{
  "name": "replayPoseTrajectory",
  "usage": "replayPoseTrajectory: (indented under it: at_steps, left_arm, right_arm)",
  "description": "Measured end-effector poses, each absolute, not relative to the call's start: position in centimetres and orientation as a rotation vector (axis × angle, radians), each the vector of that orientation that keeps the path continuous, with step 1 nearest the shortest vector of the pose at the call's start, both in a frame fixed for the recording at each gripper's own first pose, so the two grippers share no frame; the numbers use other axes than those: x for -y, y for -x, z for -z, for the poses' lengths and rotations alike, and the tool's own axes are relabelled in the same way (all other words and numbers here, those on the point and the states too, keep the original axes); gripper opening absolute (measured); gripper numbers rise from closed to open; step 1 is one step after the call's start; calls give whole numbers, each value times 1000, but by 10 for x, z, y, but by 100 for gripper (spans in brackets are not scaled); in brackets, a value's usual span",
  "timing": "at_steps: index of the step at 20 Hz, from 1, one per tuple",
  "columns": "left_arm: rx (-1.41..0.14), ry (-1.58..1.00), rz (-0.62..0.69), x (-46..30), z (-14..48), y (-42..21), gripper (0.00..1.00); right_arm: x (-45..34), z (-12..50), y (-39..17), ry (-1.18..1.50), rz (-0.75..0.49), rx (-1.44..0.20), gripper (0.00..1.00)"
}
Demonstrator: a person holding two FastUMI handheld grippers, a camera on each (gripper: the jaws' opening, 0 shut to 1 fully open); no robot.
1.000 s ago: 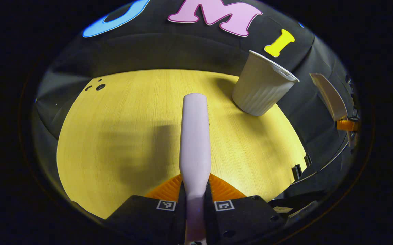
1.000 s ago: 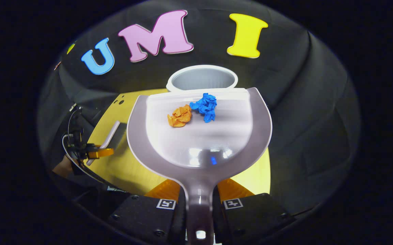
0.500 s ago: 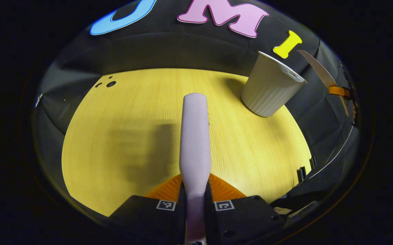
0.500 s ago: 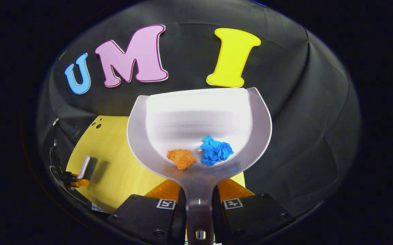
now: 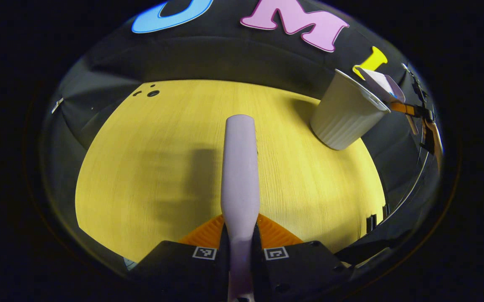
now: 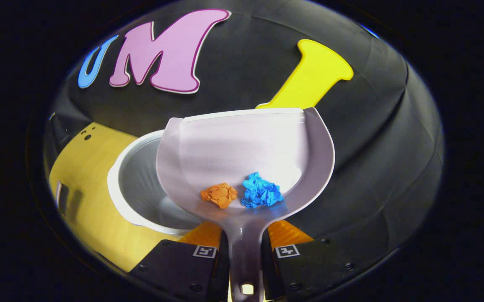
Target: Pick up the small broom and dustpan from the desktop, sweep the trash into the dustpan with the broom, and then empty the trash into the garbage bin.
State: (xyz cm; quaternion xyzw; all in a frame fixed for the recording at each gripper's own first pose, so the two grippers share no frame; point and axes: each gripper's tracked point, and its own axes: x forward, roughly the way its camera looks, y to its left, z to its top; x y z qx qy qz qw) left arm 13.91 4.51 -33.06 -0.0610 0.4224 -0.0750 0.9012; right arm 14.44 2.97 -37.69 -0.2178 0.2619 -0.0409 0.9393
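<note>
My left gripper [image 5: 241, 224] is shut on the pale broom [image 5: 239, 167], whose handle points out over the yellow table [image 5: 149, 167]. My right gripper [image 6: 245, 237] is shut on the handle of the pale dustpan [image 6: 246, 147]. An orange paper ball [image 6: 219, 195] and a blue paper ball [image 6: 262, 195] lie in the pan at its handle end. The white garbage bin [image 6: 137, 197] stands open below and left of the pan, partly under it. In the left gripper view the ribbed bin [image 5: 344, 113] stands at the far right, with the dustpan [image 5: 378, 82] hovering at its rim.
The table's right edge [image 5: 376, 209] runs just behind the bin, with black cloth beyond. A few small dark holes [image 5: 151, 93] mark the table's far left corner. The person's hand and right gripper body [image 5: 424, 121] show beyond the bin.
The dustpan has swung up and over the bin's mouth. Both paper balls slid from the pan's lip back to its handle end. The broom has barely moved.
</note>
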Motion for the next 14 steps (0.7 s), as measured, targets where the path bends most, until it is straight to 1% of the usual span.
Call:
replayPoseTrajectory:
  at_steps: [1,2,5,6,9,10,12,13,14]
  left_arm:
    - [-865,144,147,-46,330,-137,30]
    - [-859,151,138,-50,330,-137,27]
    - [-857,170,113,-57,330,-135,27]
    - [-859,185,106,-58,331,-134,24]
    - [-857,214,98,-61,332,-130,30]
    - [-858,210,97,-62,333,-129,27]
    - [-863,196,88,-64,334,-129,27]
    - [-860,200,89,-66,334,-127,31]
    - [-859,205,87,-68,334,-127,27]
  right_arm:
    - [-28,373,-146,499,95,-502,36]
    - [-29,374,-151,545,96,-500,36]
    - [-29,373,-148,693,102,-469,36]
    - [-29,372,-148,741,105,-456,36]
    - [-33,374,-147,872,110,-426,36]
    - [-36,374,-148,917,111,-417,36]
    - [-38,375,-146,1011,115,-399,36]
    - [-39,374,-145,1053,116,-385,36]
    - [-39,374,-144,1088,119,-376,36]
